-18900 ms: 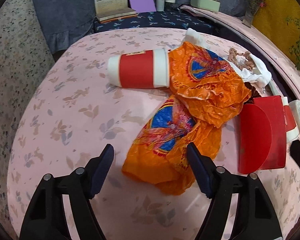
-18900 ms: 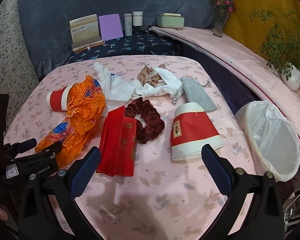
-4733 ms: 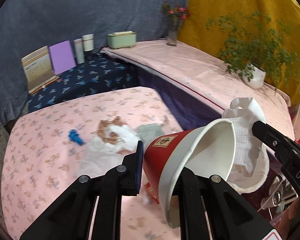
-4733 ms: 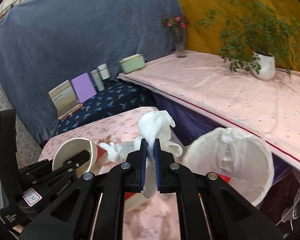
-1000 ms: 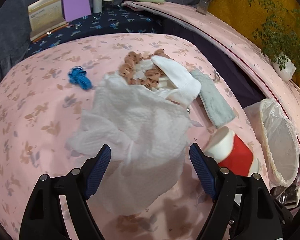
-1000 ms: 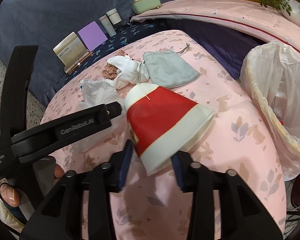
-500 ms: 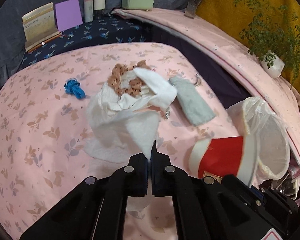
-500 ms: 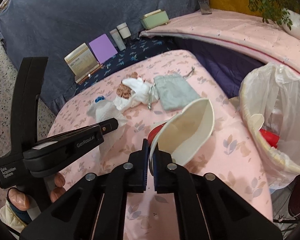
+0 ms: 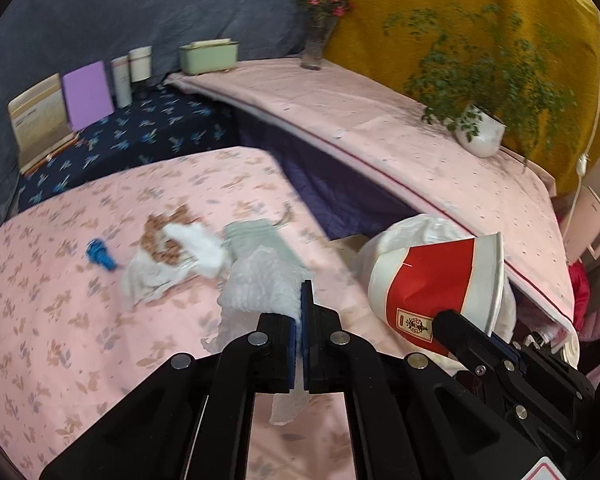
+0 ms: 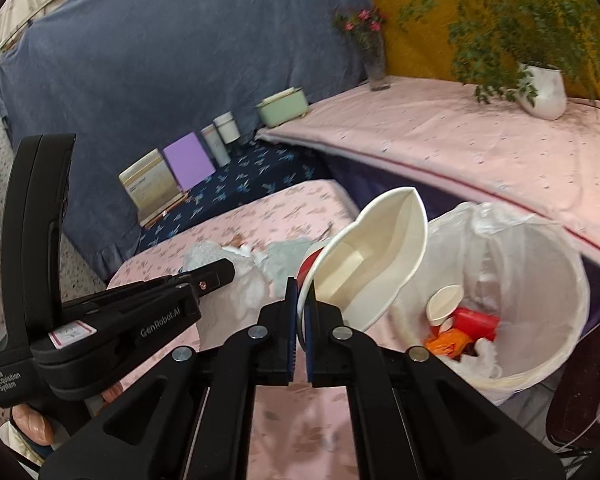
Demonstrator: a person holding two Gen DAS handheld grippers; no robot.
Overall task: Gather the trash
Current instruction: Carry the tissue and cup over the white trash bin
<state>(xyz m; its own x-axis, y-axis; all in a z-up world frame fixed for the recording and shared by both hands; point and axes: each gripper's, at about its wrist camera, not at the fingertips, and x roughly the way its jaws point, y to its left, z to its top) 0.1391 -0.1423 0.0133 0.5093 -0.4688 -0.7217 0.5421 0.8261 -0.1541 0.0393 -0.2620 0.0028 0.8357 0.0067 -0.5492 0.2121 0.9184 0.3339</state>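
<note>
Tissue [image 9: 260,280] hung crumpled from the left tool [image 9: 303,344], whose jaws were pinched tight on a fold of it, the loose tail dangling below the pads over the pink floral bench [image 9: 80,320]. Left behind on that bench were a small blue scrap [image 9: 99,255], a white cloth with brown bits [image 9: 172,240] and a grey-green pouch [image 9: 260,236], none of them gripped.

Further right, the right tool [image 10: 301,336] was clamped on the rim of the red-and-white paper cup [image 10: 368,264], one pad inside the wall and one outside, so the cup tipped with its mouth toward the camera and hung just beside the lined bin [image 10: 540,264]. The bin already held an orange wrapper [image 10: 444,342], a red piece and a small white cup.

Judged from this, the step in hand was the carry to the bin. To do it well, each load would need to be brought fully over the opening before the jaws part. The cup looked nearest, so it would sensibly go first, with the tool lowered a little into the mouth so the cup drops in rather than bounces off the liner's edge. The tissue was light and limp and could cling to a pad, so opening wide well inside the rim, and keeping its tail from dragging across the bench or catching the liner, would be prudent.
</note>
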